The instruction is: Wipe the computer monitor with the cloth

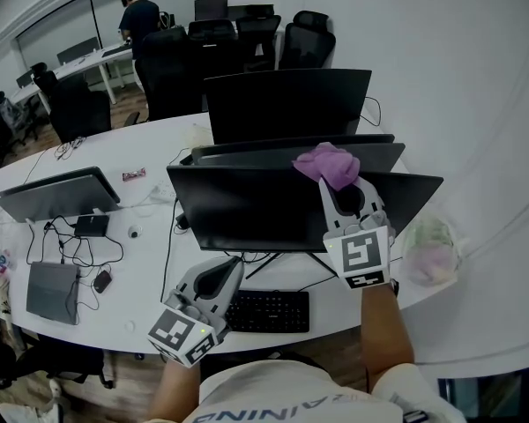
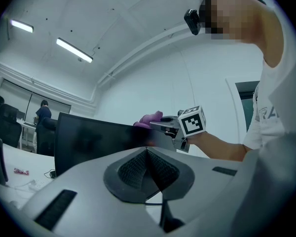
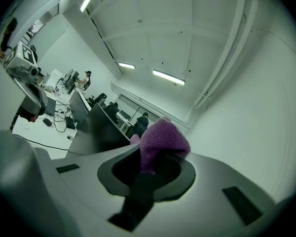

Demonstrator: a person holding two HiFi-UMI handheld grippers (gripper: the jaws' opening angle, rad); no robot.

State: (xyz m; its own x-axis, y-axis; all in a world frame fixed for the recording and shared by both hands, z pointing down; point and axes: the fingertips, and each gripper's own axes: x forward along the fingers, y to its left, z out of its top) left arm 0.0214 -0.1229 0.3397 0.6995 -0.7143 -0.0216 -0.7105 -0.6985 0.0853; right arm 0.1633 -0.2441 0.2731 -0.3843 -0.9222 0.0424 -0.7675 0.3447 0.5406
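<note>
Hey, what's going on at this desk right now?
A person is working with a handheld gripper in each hand at a desk with several monitors. The right gripper is shut on a purple cloth, held at the top edge of the nearest monitor. The left gripper is shut and empty, low near the keyboard.

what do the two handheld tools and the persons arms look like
Left tool and right tool are light grey plastic, tapering to a rounded nose with black ribbed pads. Each carries a white cube with black square markers. The person wears a white short-sleeved shirt with lettering.
</note>
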